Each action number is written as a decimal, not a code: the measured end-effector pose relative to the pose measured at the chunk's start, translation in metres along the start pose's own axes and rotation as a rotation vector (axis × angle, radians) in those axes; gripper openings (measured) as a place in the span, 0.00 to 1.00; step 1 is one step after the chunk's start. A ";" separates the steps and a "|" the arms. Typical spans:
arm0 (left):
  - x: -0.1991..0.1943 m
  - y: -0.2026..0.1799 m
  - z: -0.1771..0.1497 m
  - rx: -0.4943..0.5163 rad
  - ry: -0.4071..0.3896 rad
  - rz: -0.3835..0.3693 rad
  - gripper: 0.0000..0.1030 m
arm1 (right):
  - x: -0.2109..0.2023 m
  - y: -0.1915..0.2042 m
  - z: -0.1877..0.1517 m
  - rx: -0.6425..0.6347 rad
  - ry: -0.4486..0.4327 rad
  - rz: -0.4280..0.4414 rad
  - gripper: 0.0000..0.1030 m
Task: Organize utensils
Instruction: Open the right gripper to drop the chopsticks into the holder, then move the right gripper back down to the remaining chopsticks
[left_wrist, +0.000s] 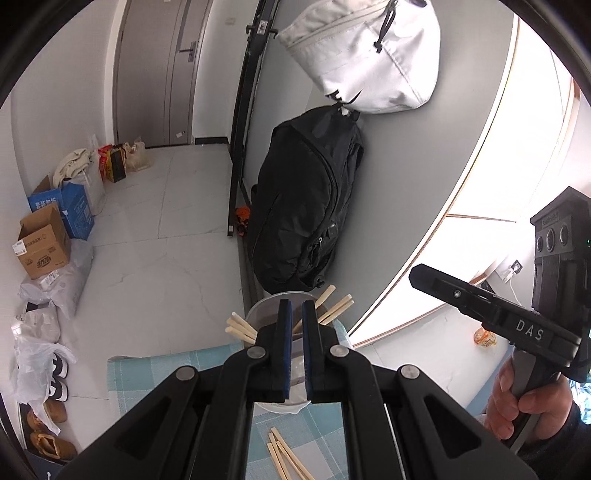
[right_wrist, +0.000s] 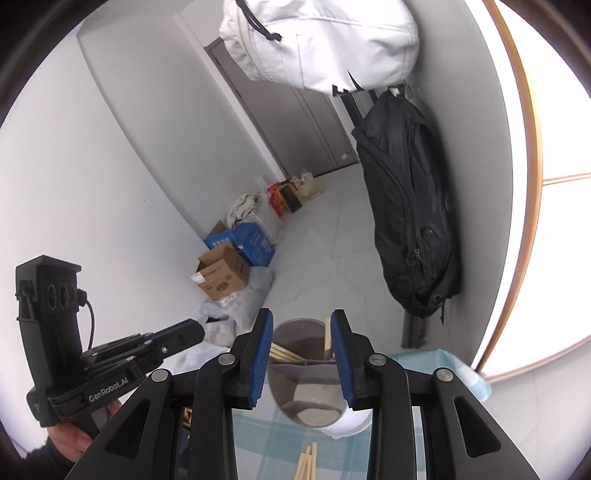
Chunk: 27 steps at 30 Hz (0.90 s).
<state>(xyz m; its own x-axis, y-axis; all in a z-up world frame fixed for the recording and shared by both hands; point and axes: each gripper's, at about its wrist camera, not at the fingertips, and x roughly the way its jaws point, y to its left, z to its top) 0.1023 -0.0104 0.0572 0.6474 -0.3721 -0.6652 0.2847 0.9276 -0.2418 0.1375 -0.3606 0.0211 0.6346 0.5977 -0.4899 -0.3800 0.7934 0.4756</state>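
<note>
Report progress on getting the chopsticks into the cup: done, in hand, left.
Done: several chopsticks already stand in the cup on the checked cloth.

In hand: nothing. The left gripper is shut with nothing between its fingers; the right gripper is open in front of the cup, empty.

Left: loose chopsticks still lie on the cloth in front of the cup.

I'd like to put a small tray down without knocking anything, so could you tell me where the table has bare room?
The checked tablecloth lies bare left of the clear cup, out to its near-left corner. In the right wrist view a bare strip runs right of the cup to the table edge. It is crowded in the middle: loose chopsticks lie just in front of the cup.
</note>
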 end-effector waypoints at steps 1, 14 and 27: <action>-0.005 -0.002 -0.001 -0.002 -0.013 0.004 0.01 | -0.004 0.003 -0.001 -0.005 -0.006 0.000 0.31; -0.038 -0.014 -0.025 -0.017 -0.063 0.025 0.02 | -0.046 0.023 -0.034 -0.037 -0.050 -0.008 0.39; -0.057 -0.009 -0.069 -0.035 -0.140 0.066 0.45 | -0.056 0.028 -0.087 -0.057 -0.039 -0.023 0.48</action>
<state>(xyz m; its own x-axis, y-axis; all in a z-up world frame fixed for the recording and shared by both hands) 0.0146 0.0048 0.0486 0.7565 -0.3092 -0.5763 0.2152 0.9498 -0.2270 0.0328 -0.3617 -0.0019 0.6690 0.5754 -0.4706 -0.4022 0.8126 0.4217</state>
